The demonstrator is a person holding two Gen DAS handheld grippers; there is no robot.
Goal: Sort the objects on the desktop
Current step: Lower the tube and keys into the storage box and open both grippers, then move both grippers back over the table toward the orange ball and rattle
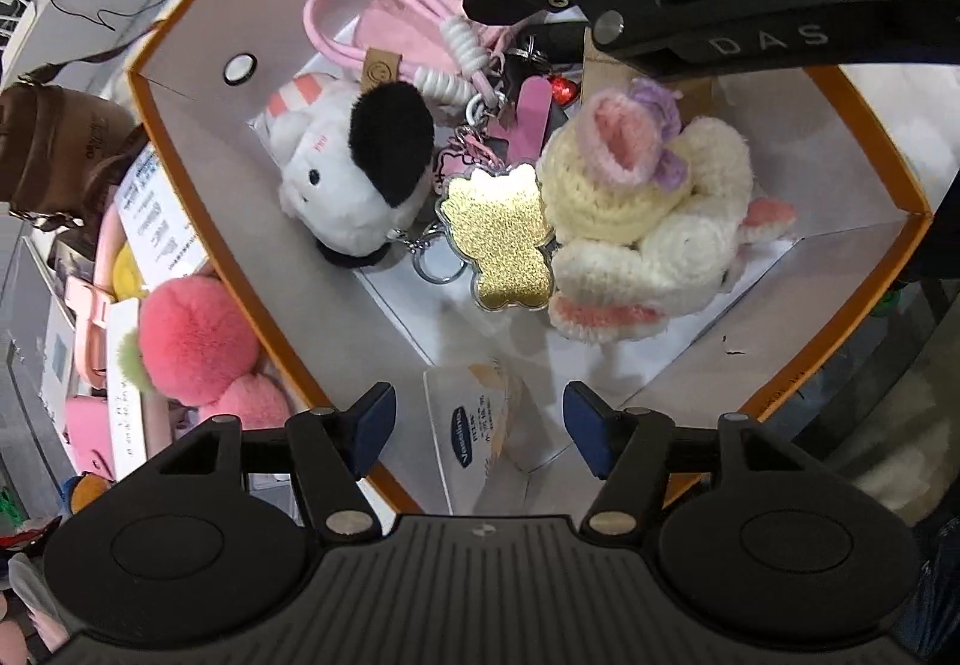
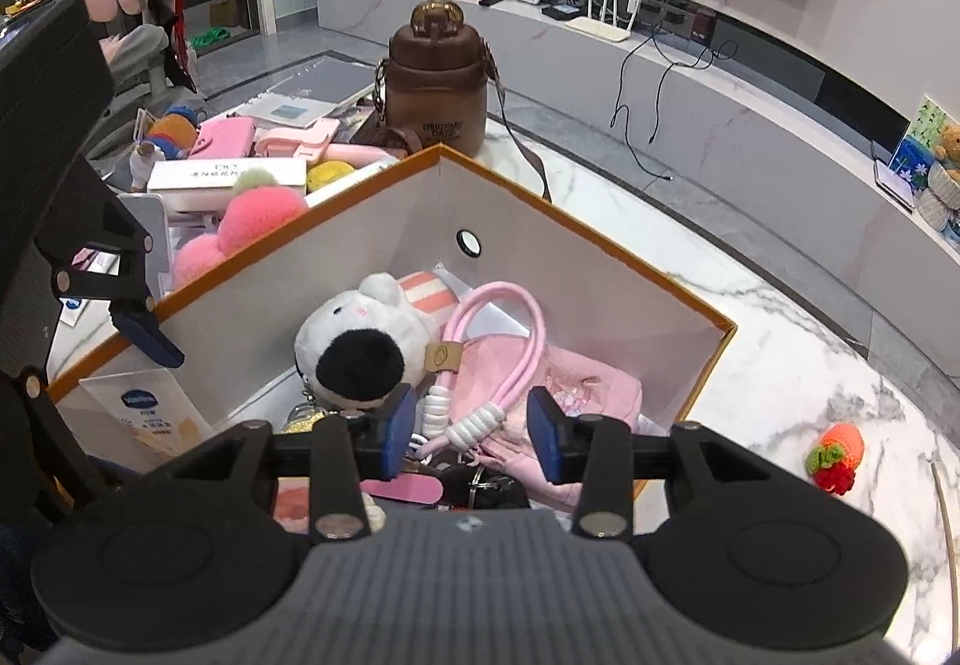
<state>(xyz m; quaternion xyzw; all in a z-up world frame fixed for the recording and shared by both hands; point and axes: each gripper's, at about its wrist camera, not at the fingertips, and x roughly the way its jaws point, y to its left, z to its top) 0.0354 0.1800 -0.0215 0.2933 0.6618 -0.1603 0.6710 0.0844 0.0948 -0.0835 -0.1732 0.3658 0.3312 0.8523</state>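
The orange-rimmed cardboard box with white inner walls [image 1: 180,137] stands on the white marble bench [image 2: 750,341] and holds the sorted items. Inside lie a white plush toy with a black patch [image 1: 354,173], a cream crocheted doll with pink ears [image 1: 648,221], a gold glitter keychain charm [image 1: 498,239], a pink looped cord [image 2: 510,341] and a pink fabric pouch [image 2: 576,389]. A boxed Vaseline pack [image 1: 474,425] leans against the near wall. The left hand-held gripper [image 1: 479,425] points down into the box, jaws spread, nothing between them. The right hand-held gripper [image 2: 471,431] hovers over the cord (jaws apart, empty). Outside the box: pink pompoms [image 1: 198,341] and a brown bottle-shaped bag [image 2: 435,83].
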